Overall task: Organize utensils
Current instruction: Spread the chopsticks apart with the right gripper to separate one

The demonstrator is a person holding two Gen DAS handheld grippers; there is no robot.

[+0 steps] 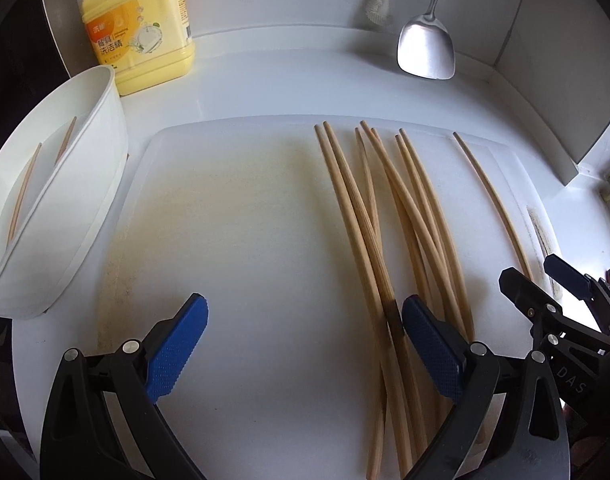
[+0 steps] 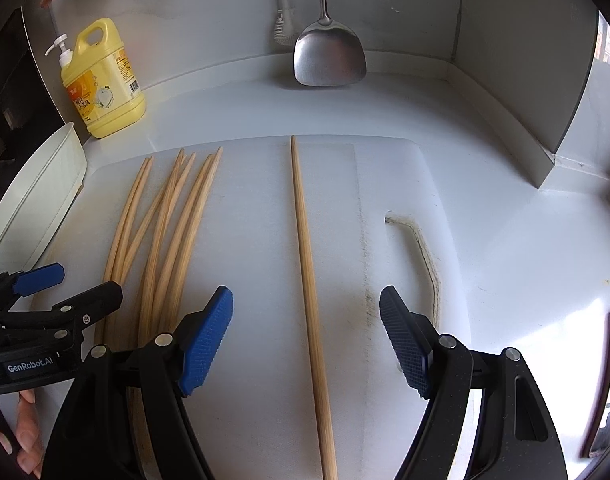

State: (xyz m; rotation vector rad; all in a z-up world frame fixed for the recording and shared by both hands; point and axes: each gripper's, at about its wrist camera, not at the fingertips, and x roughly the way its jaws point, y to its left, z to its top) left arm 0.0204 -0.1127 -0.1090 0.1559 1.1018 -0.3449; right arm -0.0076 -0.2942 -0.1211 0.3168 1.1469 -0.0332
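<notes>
Sorting chopsticks from board to bin looks like the step in hand. Both claws stand wide and empty. The right claw (image 2: 306,336) straddles a lone chopstick (image 2: 307,264), which runs from 12 to 6 o'clock on the cutting board (image 2: 245,240). The left claw (image 1: 305,340) hovers with the chopstick bundle (image 1: 381,240) at its 1 o'clock. At 9 o'clock the white bin (image 1: 85,184) already holds two chopsticks. Next, I judge, the right claw lowers and closes squarely on the lone stick.

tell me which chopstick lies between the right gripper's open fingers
The lone chopstick, lying apart on the cutting board; the other chopsticks are bunched to its left.
</notes>
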